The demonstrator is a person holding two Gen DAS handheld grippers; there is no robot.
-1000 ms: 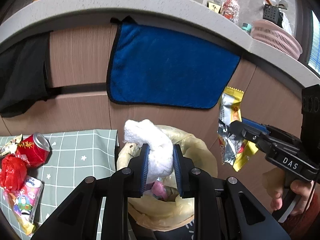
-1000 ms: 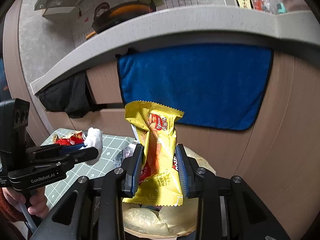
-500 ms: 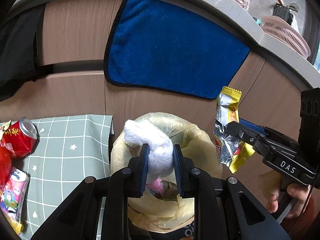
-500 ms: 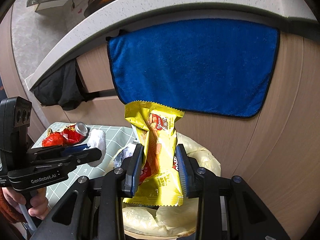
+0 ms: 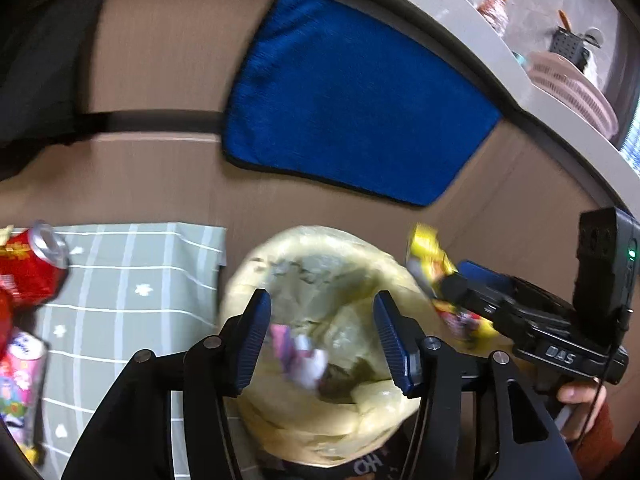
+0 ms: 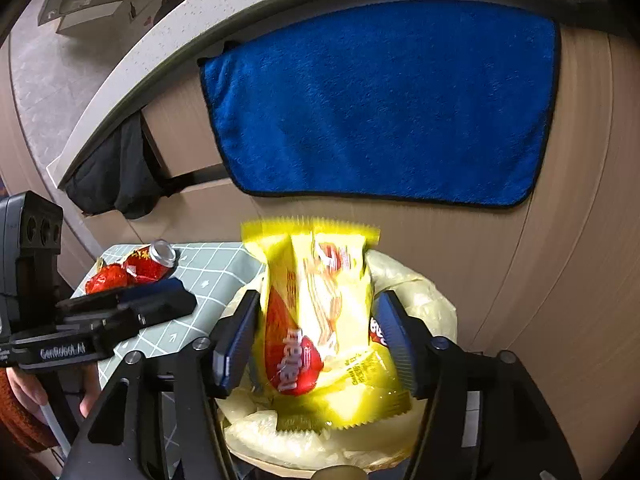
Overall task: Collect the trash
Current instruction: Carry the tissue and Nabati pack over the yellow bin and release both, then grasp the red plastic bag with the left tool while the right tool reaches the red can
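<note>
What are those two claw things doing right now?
Left gripper: opening, empty, over the bin bag.
Right gripper: opening, yellow snack wrapper dropping between its fingers.

Black left gripper (image 5: 322, 334), blue ribbed pads (image 5: 252, 344), rust-red sleeve (image 5: 598, 436)

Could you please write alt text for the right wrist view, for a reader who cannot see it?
The right gripper is opening around a yellow snack wrapper above a bin lined with a pale yellow plastic bag. Behind hangs a blue towel; at left, a crushed red can lies on a green checked mat.
</note>
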